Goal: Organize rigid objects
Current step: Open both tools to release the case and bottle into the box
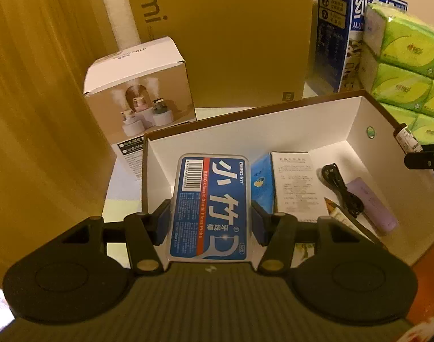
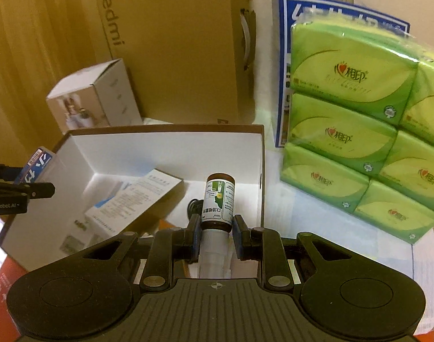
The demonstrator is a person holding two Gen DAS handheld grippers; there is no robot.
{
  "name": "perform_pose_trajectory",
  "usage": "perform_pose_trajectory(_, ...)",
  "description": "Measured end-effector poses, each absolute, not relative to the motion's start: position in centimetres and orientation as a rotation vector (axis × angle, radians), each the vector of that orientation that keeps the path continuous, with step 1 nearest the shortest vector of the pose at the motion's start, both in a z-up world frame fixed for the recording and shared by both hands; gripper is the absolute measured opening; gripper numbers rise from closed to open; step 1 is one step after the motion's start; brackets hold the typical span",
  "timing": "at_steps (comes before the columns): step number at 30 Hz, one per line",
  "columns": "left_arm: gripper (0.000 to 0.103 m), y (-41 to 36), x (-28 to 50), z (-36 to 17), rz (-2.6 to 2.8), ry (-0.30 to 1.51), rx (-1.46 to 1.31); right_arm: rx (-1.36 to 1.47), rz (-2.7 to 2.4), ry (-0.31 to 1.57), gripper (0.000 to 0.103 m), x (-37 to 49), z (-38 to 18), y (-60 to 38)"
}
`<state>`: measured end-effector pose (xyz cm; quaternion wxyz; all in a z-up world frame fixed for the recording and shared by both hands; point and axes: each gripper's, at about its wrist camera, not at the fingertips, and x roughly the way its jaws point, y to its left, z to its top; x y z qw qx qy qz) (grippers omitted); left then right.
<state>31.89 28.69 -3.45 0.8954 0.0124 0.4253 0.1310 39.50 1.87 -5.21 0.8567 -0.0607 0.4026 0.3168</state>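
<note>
My left gripper (image 1: 210, 219) is shut on a blue dental floss pick box (image 1: 210, 208), held flat above the near left corner of an open white box (image 1: 245, 131). Inside that box lie a blue carton (image 1: 263, 183), a white leaflet box (image 1: 296, 182), a black cable (image 1: 341, 185) and a lilac bar (image 1: 372, 203). My right gripper (image 2: 217, 230) is shut on a small brown spray bottle (image 2: 219, 202) with a white cap, over the right end of the open white box (image 2: 171, 139). The floss box (image 2: 36, 168) and left gripper (image 2: 26, 191) show at the left edge.
A white humidifier carton (image 1: 140, 91) stands behind the box on the left, in front of a tall brown Redmi carton (image 1: 225, 37). A stack of green tissue packs (image 2: 359, 131) and a blue carton (image 2: 282, 71) stand at the right by the wall.
</note>
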Motion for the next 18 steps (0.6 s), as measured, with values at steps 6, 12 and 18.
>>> perform_pose_trajectory(6, 0.052, 29.6, 33.7, -4.7, 0.265, 0.9, 0.028, -0.136, 0.651, 0.858, 0.02, 41.3, -5.9, 2.9)
perform_pose_trajectory(12, 0.052, 30.1, 34.9, -5.6, 0.26, 0.916, 0.028, -0.148, 0.654, 0.858, 0.02, 42.1, -6.4, 3.8)
perform_pose_trajectory(18, 0.053, 30.5, 35.6, -6.1, 0.262, 0.912, 0.03, -0.152, 0.652, 0.846, 0.02, 42.7, -6.6, 4.4)
